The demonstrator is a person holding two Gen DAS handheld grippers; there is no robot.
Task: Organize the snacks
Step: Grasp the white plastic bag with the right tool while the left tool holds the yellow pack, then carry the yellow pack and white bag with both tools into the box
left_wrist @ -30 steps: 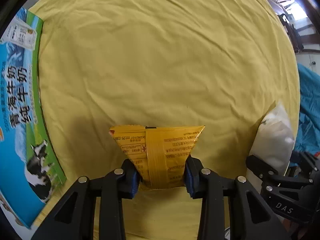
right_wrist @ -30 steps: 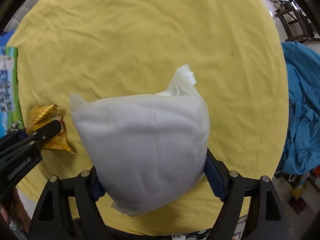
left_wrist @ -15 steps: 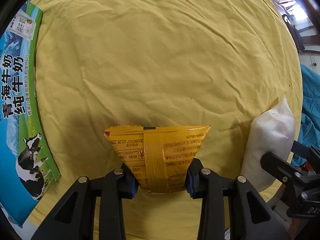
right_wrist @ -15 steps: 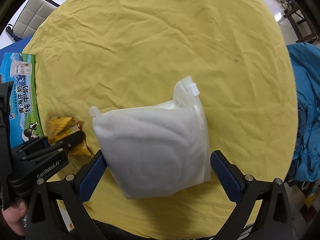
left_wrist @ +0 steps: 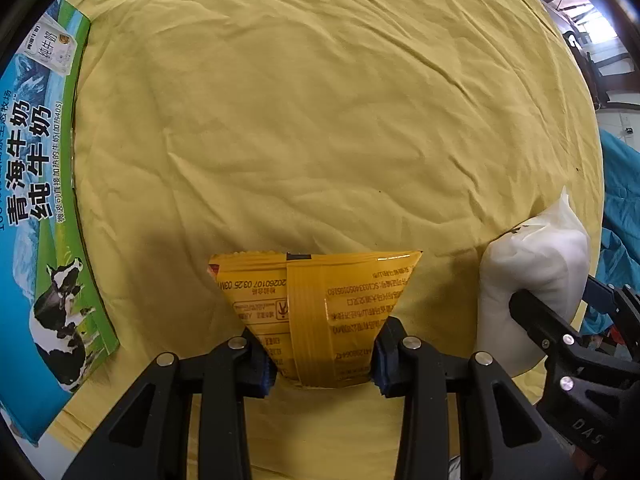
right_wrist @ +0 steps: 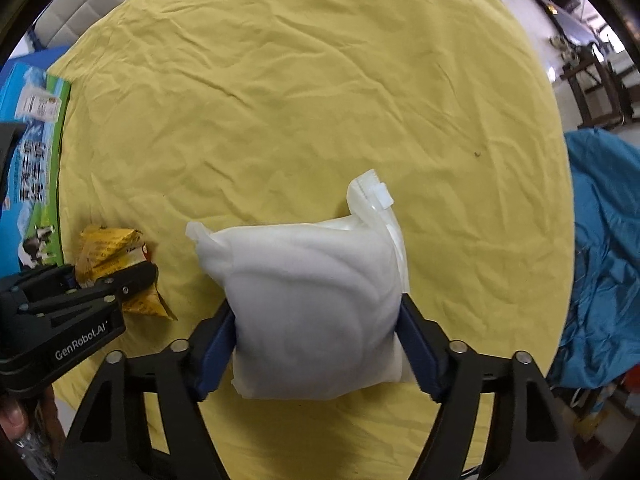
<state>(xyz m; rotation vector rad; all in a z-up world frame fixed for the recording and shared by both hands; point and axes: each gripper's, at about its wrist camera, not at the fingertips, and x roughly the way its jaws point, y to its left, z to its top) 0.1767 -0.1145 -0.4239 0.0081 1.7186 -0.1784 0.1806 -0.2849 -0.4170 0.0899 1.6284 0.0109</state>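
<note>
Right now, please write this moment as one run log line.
left gripper: shut on yellow foil snack packet | right gripper: shut on white plastic pouch

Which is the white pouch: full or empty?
Full: the white pouch bulges plump and rounded between the right gripper's jaws.

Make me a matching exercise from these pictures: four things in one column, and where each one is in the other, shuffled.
Things:
1. yellow snack packet
2. white bag
3. milk carton box
4. blue cloth

Places:
A. lying at the left edge of the yellow tablecloth
B. between the left hand-held gripper fingers
C. off the table's right side
D. between the right hand-held gripper fingers

Pairs: 1-B, 2-D, 3-A, 4-C
</note>
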